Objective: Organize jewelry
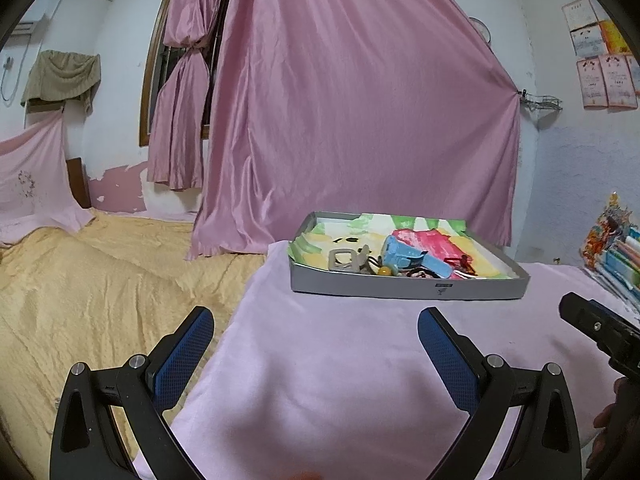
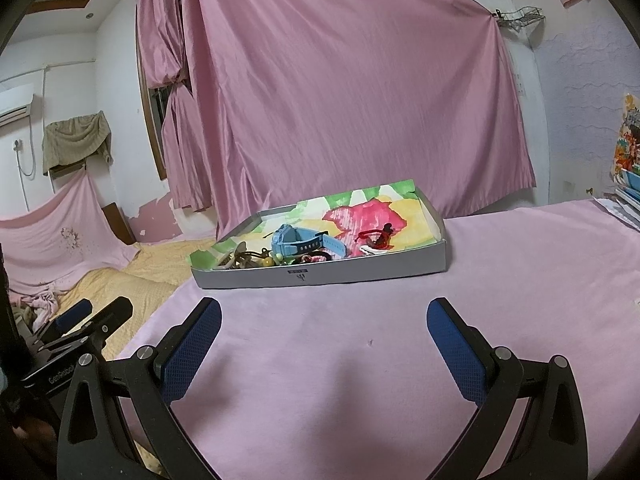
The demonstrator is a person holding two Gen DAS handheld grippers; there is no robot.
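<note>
Showing pale pink on the worktop cloth [image 2: 400,340]. Displaying grey walls on the tray [image 2: 320,276], with green, yellow and magenta blotches on its paper lining [image 2: 372,208]. Gleaming light blue at twelve o'clock: a watch [image 2: 296,242]. Hanging dusky pink behind: curtain [image 1: 340,100]. Spreading yellow at nine o'clock: bedspread [image 1: 100,272].

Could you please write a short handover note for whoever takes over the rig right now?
Left tool: open, empty, hovering over the pink cloth short of the tray.
Right tool: open, empty, likewise short of the tray.
Grey tray sits on the cloth; in it lie a blue watch, a red bracelet, a beige hair clip and a tangle of hair ties and beads.
Done: nothing visibly sorted.
Left: everything; the pieces are bunched at the tray's near edge.
</note>
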